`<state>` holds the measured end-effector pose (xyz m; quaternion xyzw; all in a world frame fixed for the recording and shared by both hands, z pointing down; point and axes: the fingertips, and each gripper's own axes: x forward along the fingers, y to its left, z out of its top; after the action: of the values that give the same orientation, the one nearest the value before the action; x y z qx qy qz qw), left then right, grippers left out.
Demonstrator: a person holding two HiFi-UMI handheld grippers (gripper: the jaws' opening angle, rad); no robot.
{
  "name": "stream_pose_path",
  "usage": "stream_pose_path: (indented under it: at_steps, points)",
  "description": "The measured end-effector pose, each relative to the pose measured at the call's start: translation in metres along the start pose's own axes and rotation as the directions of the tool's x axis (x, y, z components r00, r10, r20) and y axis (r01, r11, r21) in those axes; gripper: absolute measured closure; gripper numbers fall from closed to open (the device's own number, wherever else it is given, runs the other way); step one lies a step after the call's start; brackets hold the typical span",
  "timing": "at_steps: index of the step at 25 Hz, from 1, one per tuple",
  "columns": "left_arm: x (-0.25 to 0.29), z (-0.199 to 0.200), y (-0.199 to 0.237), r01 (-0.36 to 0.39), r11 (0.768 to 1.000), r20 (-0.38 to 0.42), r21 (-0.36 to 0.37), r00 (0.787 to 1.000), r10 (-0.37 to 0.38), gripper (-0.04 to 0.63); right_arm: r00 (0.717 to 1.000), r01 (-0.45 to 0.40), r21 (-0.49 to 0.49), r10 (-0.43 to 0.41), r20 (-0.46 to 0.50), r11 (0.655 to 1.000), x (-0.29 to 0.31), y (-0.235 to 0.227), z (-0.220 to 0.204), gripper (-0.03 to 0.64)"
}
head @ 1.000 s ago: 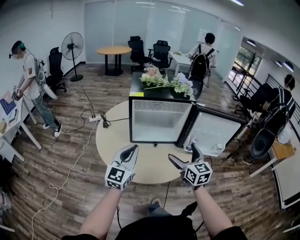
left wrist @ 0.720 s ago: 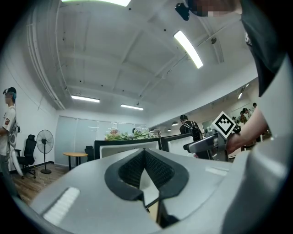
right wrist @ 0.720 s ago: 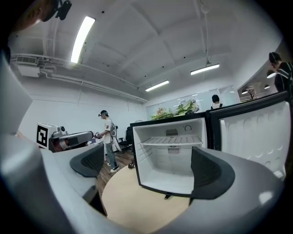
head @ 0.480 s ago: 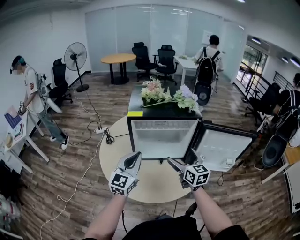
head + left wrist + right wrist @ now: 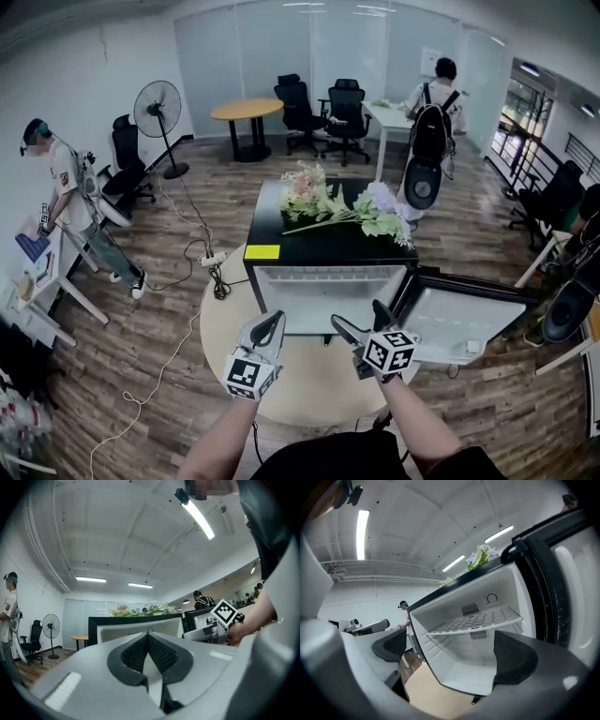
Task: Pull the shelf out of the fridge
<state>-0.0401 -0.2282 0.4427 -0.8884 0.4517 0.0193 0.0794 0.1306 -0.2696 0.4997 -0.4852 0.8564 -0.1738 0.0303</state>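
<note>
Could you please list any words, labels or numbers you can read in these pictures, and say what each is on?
No text here can be read.
Yellow label on the fridge top: too small to read.
Dial inside the fridge: no legible numbers.
Cube on the left gripper and cube on the right gripper: square patterns, no words.

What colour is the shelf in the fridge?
White; the shelf shows best in the right gripper view.
</note>
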Motion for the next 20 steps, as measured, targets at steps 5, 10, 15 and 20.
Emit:
stream_pose_path:
  at_steps: [5, 10, 15, 20]
  points:
    - [0.031, -0.019, 0.0, 0.005, 1.0, -0.008, 0.009, 1.0, -0.005, 0.595, 1.0, -0.019, 0.073, 0.019, -0.007, 0.997, 0.032, -0.026, -0.01, 0.026]
    - [0.051, -0.028, 0.005, 0.024, 1.0, 0.002, 0.013, 1.0, -0.024, 0.595, 1.0, -0.013, 0.132, 0.014, -0.004, 0.991, 0.058, -0.041, -0.009, 0.028]
    - [0.055, -0.032, 0.01, 0.065, 0.998, 0.02, 0.015, 0.998, -0.065, 0.595, 1.0, 0.015, 0.233, -0.02, 0.017, 0.972, 0.082, -0.049, -0.006, 0.029]
    - [0.059, -0.039, 0.005, 0.129, 0.991, -0.003, -0.023, 0.992, -0.129, 0.595, 0.997, 0.043, 0.342, -0.061, 0.042, 0.939, 0.102, -0.063, 0.003, 0.031]
